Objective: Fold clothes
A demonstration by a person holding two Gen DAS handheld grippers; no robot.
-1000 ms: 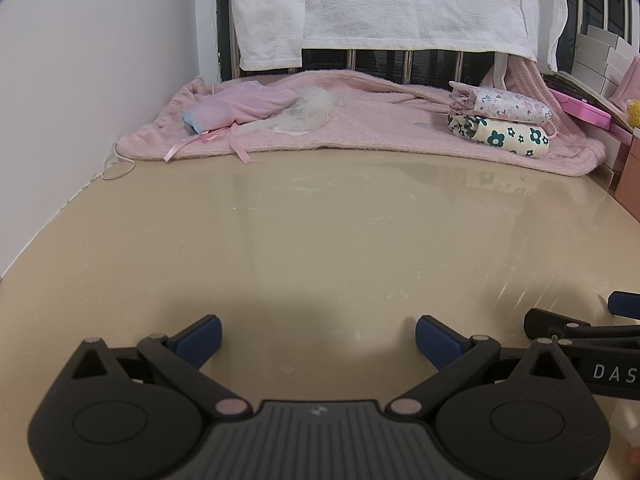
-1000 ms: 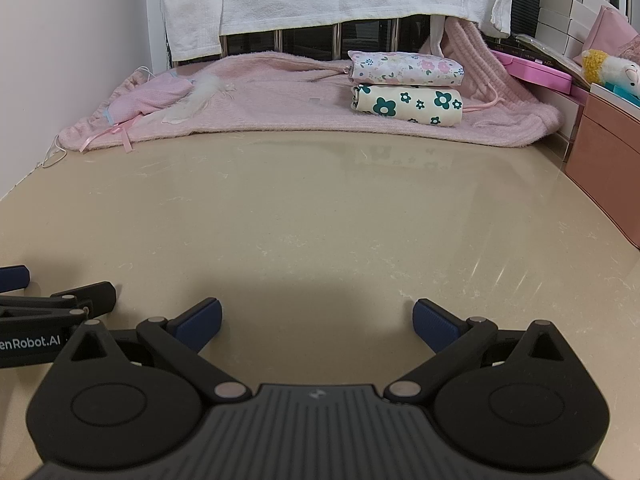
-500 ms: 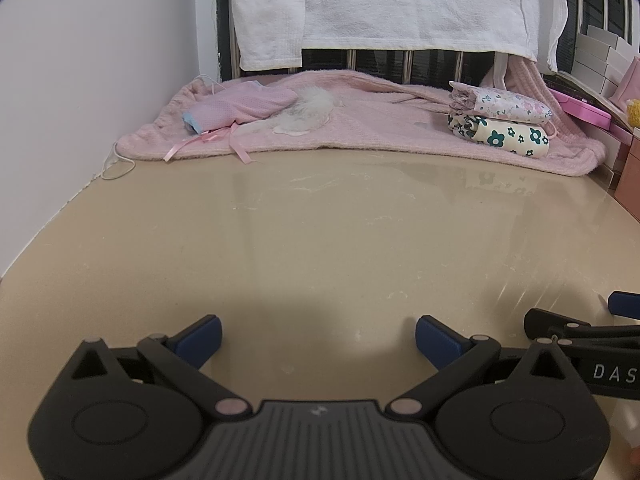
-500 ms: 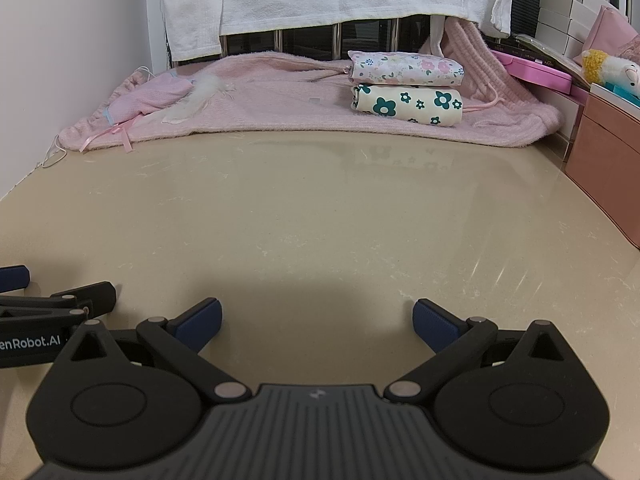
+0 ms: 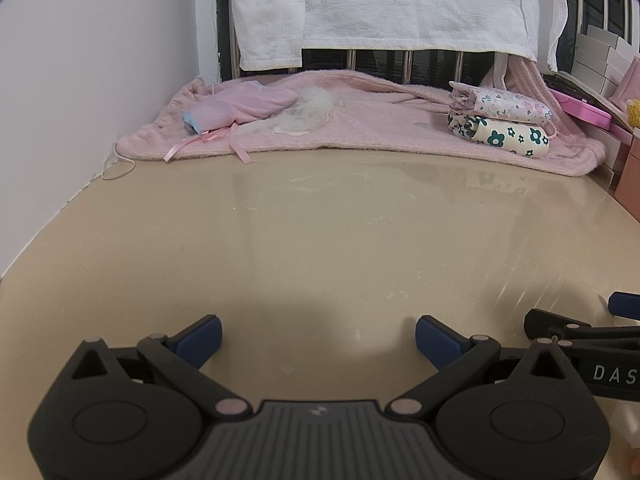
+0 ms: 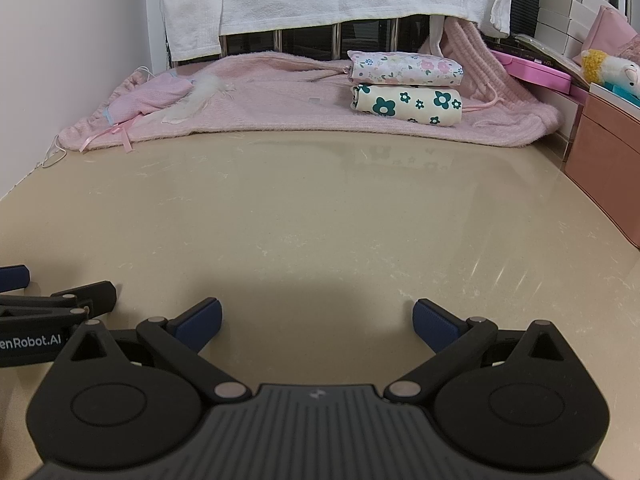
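Note:
Two folded floral garments (image 5: 500, 122) (image 6: 406, 86) lie stacked on a pink blanket (image 5: 360, 128) (image 6: 280, 104) at the far side of the beige table. A crumpled pink garment with ribbons (image 5: 240, 110) (image 6: 148, 100) lies at the blanket's left end beside a white fluffy piece (image 5: 308, 110). My left gripper (image 5: 318, 334) is open and empty, low over the near table. My right gripper (image 6: 316, 320) is open and empty beside it, its side showing in the left wrist view (image 5: 580, 332).
A white towel (image 5: 380, 4) hangs over a rail behind the blanket. A white wall (image 5: 80, 80) runs along the left. Pink and brown boxes (image 6: 604, 148), white cartons and a plush toy (image 6: 608, 68) stand at the right. The beige tabletop (image 6: 320, 208) spreads between grippers and blanket.

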